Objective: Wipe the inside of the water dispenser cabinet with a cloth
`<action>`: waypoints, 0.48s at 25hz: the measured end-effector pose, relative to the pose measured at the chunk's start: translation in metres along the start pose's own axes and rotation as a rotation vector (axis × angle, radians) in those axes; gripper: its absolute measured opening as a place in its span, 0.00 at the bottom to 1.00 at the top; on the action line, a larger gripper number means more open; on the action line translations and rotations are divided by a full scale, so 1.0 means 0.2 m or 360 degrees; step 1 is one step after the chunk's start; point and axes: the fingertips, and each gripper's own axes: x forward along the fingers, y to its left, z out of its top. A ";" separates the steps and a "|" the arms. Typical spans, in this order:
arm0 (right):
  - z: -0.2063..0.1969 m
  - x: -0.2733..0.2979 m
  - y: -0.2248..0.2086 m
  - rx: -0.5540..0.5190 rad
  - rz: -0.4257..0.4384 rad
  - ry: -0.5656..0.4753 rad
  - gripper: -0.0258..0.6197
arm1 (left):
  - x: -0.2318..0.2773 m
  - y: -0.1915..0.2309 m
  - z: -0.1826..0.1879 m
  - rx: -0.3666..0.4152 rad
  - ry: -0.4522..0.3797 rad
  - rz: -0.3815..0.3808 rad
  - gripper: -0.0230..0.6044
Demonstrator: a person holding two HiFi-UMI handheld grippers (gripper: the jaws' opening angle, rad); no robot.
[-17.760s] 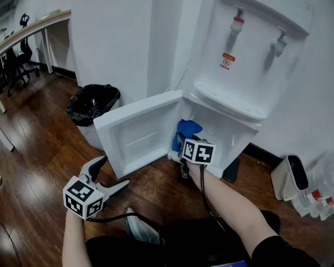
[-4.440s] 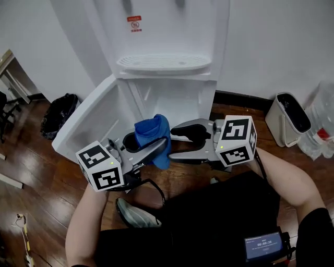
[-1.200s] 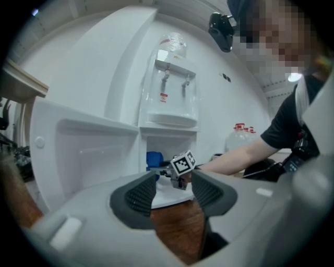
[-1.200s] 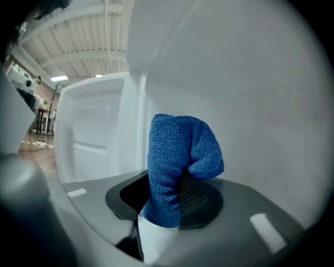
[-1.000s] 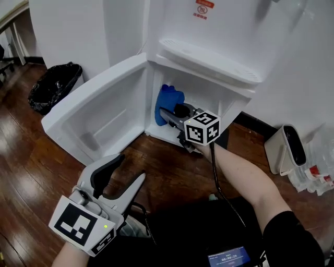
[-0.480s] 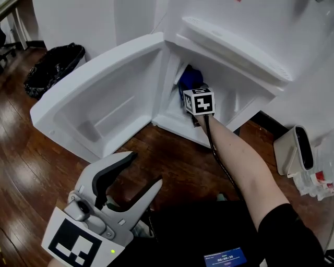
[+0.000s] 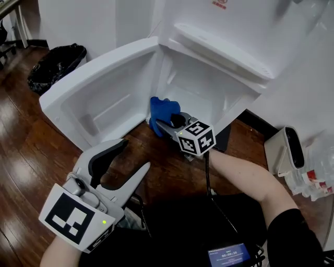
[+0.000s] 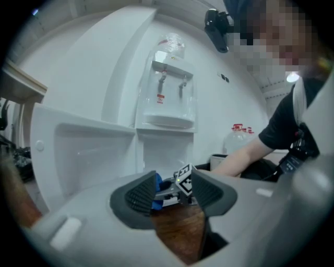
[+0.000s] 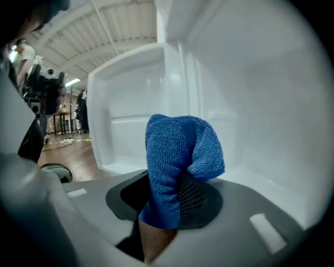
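Underfoot, wood floor (image 7: 31,151); blue cloth (image 7: 160,110) tight in right tool (image 7: 166,124); left tool (image 7: 135,154) agape, empty.

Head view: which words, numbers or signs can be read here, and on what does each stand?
No text can be read with certainty.
Red sticker on the water dispenser: cut by the frame edge, unreadable.
Small screen: digits too small to read.
Red bottle labels: blurred.
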 end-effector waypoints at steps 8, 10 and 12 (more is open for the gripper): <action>-0.12 0.22 -0.14 -0.0177 -0.0474 0.0063 0.26 | -0.02 -0.01 0.01 -0.0015 -0.0013 0.0010 0.38; -0.18 0.19 -0.17 -0.0225 -0.0543 0.0162 0.25 | -0.01 -0.02 0.01 -0.0007 -0.0011 -0.0015 0.37; -0.24 0.09 -0.19 -0.0188 -0.0578 0.0249 0.25 | -0.02 -0.04 0.01 0.0002 -0.0002 -0.0054 0.37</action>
